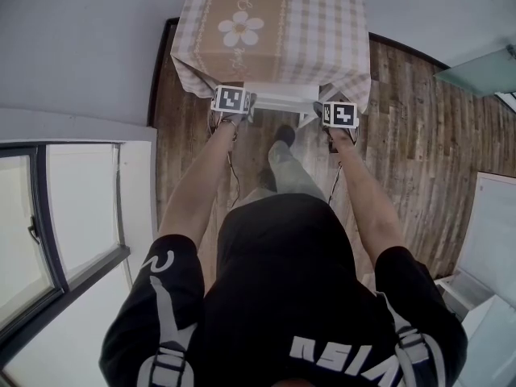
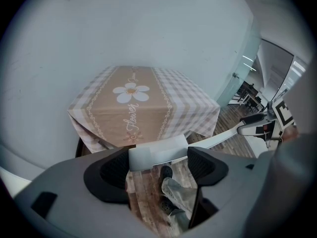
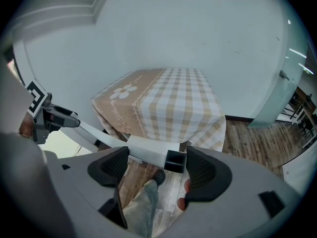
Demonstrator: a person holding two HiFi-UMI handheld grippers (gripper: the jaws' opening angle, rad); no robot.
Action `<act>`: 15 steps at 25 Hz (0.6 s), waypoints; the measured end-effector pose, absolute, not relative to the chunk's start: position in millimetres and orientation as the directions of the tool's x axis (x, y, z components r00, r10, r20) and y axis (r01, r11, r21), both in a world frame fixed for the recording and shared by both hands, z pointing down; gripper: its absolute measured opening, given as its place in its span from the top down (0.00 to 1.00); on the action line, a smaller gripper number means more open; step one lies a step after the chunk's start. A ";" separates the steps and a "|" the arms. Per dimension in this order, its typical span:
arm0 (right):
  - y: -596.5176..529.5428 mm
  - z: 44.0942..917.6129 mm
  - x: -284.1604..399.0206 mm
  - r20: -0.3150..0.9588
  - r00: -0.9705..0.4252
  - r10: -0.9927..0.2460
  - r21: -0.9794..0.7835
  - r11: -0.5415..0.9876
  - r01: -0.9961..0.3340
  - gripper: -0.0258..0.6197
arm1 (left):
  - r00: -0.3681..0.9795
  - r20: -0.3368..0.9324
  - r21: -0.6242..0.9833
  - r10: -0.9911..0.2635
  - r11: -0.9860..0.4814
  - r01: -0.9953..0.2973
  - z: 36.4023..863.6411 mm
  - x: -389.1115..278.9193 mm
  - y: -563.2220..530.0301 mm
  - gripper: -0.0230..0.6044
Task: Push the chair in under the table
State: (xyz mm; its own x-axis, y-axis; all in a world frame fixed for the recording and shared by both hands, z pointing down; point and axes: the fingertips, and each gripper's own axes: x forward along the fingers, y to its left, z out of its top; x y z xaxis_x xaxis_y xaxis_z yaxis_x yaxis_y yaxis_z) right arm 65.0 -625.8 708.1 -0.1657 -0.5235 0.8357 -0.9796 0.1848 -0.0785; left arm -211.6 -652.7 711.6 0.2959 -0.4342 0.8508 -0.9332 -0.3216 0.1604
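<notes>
While the person stands facing it, the square table under a beige-and-white checked cloth (image 1: 330, 31) lies at 12 o'clock in the head view, w/ a white daisy print (image 1: 242, 28) on the cloth's tan centre strip. The white chair (image 1: 278, 97) sits directly below the near cloth edge. Only its top back rail shows, and the rest is hidden by the cloth and grippers. The left gripper (image 2: 158, 165) is at the rail's 9 o'clock end and the right gripper (image 3: 157, 165) at its 3 o'clock end, both arms reaching straight fwd. Left gripper view: jaws wide apart, the white rail lying across the gap at the tips and running on toward 3 o'clock to the other gripper. Nothing is pinched btwn the pads. Right gripper view: jaws likewise wide apart, w/ the rail and a small black block on the rail end (image 3: 174, 161) in the gap, and no clamping visible. Whether the jaw tips press the rail cannot be made out. A grey-trousered leg w/ dark shoe (image 1: 284, 134) is stepped fwd btwn the arms. Brown plank flooring (image 1: 419, 151) fills the 3 o'clock side, and a dark-framed window (image 1: 48, 208) sits at 8 o'clock.
</notes>
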 end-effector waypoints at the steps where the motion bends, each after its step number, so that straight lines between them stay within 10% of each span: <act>1: -628.7 708.3 65.3 0.836 -0.167 -0.524 -0.079 0.185 -0.979 0.37 | 0.296 0.851 0.160 -0.435 -0.322 -0.933 711.9 -211.2 -655.7 0.36; 15: -663.4 708.8 71.0 0.830 -0.173 -0.530 -0.084 0.187 -0.979 0.37 | 0.287 0.848 0.150 -0.445 -0.319 -0.936 711.5 -207.4 -690.1 0.36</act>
State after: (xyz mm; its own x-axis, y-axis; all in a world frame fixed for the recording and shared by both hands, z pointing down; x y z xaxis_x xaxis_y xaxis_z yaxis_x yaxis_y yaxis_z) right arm 71.0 -663.4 708.8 -0.1725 -0.5303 0.8301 -0.9788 0.1870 -0.0839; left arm -207.4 -690.1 711.5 0.2870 -0.4451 0.8483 -0.9360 -0.3185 0.1496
